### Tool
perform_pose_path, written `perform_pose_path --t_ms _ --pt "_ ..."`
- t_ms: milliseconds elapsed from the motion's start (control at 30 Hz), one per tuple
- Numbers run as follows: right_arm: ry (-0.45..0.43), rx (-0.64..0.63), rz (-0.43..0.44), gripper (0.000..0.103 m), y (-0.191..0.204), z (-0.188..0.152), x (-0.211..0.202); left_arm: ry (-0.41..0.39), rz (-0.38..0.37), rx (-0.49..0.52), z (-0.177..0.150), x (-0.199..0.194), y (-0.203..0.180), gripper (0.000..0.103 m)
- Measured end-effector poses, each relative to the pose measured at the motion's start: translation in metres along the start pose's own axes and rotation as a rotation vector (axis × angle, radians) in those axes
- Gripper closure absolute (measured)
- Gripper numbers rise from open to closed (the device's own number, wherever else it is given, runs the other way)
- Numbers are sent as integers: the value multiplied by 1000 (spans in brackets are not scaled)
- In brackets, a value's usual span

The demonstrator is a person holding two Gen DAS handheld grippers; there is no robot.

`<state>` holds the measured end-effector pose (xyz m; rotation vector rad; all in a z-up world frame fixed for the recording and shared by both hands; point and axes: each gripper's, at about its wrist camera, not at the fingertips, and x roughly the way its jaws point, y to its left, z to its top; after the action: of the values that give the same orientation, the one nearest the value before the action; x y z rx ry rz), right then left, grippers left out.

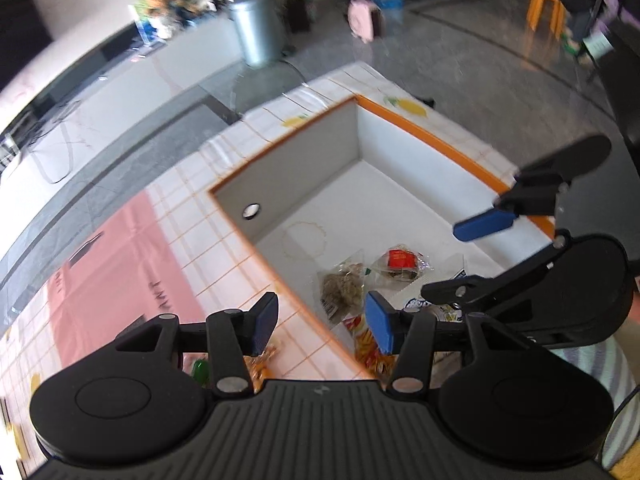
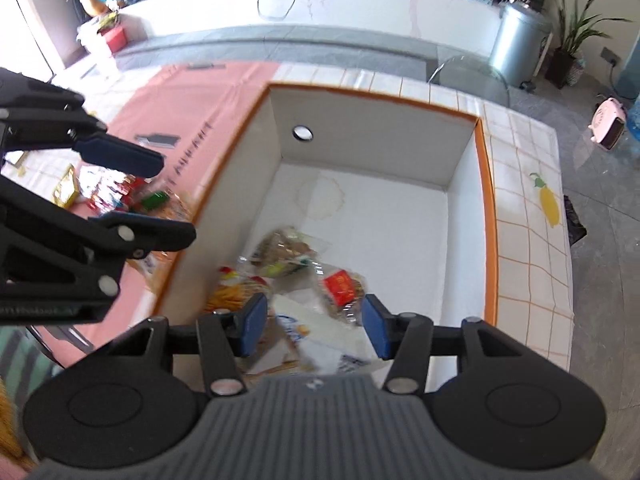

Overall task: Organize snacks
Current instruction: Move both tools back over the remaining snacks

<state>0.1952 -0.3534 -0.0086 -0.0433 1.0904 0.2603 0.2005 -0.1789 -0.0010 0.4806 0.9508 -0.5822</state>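
The left gripper is seen spread wide, nothing between its blue pads, held over the near-left rim of the box, so that one pad lies over the tablecloth and the other over the box interior. The right gripper is likewise spread wide and empty, held above the near part of the box floor. From the left view the right gripper is found ahead and to the right, over the box's right side; from the right view the left gripper is found ahead and to the left, over the box's left rim. Inside the box, several snacks are recorded: a red-labelled pack just ahead of the right gripper, a clear bag with brown contents just ahead of the left gripper, a yellow chips bag beside the left wall, and a white pack directly beneath the right gripper; these lie touching or overlapping near the box's near end. The far half of the box floor carries only a faint ring mark. More snacks are noted outside the box on the pink mat, beneath and beyond the left gripper; individual items there are too blurred to tell apart.
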Motion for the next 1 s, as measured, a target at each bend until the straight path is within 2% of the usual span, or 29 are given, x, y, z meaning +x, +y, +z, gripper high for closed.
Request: perform_pose_path --t_ms 167,467,867,1000 --pt "-69 -8 -26 52 34 -13 -25 -54 35 -68 -27 -34 12 43" --pt "-205 -4 -31 52 96 -28 -59 -143 112 -257 -86 -83 44 43" --pt "-423 25 -50 52 178 -73 -61 -269 197 -445 -172 -112 69 44" --pt "-484 36 -42 52 197 -82 -58 -278 218 -503 -197 -113 80 44"
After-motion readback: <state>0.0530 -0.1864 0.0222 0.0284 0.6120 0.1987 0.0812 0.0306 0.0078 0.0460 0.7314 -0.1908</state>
